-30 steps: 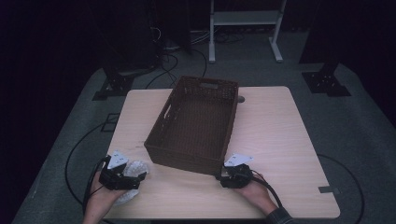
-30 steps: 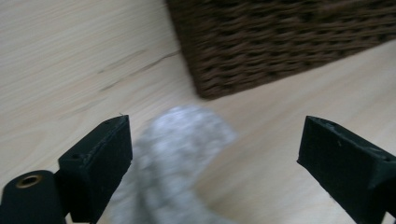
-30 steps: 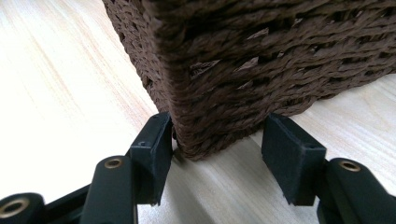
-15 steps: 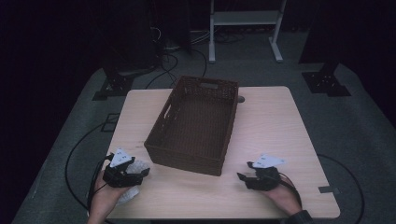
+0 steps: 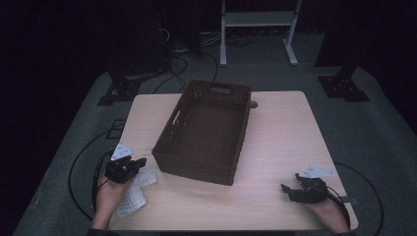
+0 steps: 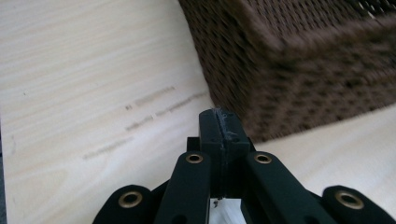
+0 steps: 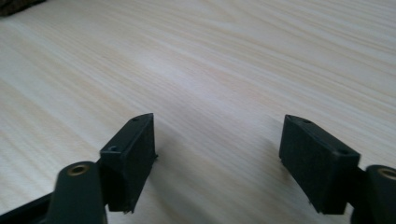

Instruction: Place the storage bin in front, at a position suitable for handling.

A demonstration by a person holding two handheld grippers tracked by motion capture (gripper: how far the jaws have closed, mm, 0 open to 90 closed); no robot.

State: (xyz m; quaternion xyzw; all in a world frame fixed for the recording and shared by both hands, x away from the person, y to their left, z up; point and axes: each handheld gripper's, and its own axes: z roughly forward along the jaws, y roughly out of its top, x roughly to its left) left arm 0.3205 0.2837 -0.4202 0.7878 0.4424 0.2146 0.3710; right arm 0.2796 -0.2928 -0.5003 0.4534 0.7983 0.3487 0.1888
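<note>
A dark brown woven basket [image 5: 209, 169] stands slantwise on the light wooden table [image 5: 285, 132], nothing showing inside it. My left gripper [image 5: 140, 162] sits at the front left, pointing at the basket's near left corner [image 6: 299, 60]. Its jaws have just been closing and now meet, with nothing seen between the pads [image 6: 219, 121]. A white waffle-textured cloth [image 5: 134, 192] lies under that hand. My right gripper [image 5: 285, 189] hovers low over bare wood at the front right. Its jaws have just been opening and stand wide apart with nothing between them [image 7: 217, 144].
The table's front edge lies close under both hands. Black cables [image 5: 81, 162] trail from the grippers onto the grey floor. A white stand [image 5: 258, 19] and dark equipment feet [image 5: 344, 86] are beyond the table's far edge.
The right gripper slid right, away from the basket's near corner to the front right, and its jaws spread. The left gripper edged forward off the cloth and its jaws came together.
</note>
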